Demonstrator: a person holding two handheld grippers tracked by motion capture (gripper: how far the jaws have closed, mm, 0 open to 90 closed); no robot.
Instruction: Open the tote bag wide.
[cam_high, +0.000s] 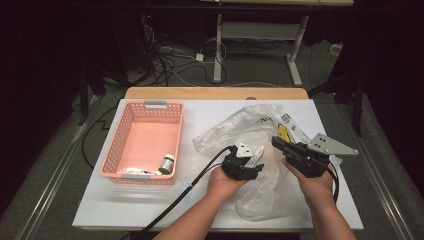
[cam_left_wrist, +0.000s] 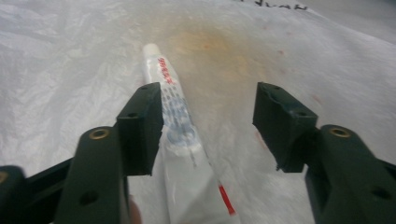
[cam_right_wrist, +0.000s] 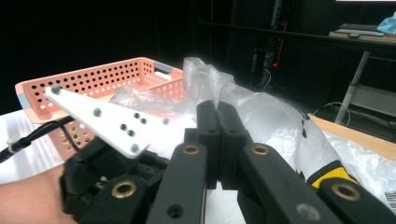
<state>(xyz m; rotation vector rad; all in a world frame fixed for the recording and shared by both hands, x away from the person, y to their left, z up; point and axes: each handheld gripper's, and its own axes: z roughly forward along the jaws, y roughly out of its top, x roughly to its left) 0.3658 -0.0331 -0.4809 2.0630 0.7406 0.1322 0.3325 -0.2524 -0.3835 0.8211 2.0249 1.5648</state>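
A: L tool (cam_left_wrist: 208, 116) is seen released, jaws astride the white tube (cam_left_wrist: 175, 116) inside the plastic bag (cam_high: 260, 150), right of the pink basket (cam_high: 120, 145); only one pad is touched.

B: R tool (cam_right_wrist: 218, 140) is clenched on bag film. Risk: tube may be nudged aside, or film pinched w/ it, if closed off-centre.

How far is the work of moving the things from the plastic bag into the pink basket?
Partly done: a green-capped bottle already lies in the pink basket. In hand: the right hand-held gripper pinches the plastic bag, while the left hand-held gripper stands open around a white tube. Left: grasping the tube and carrying it to the basket.
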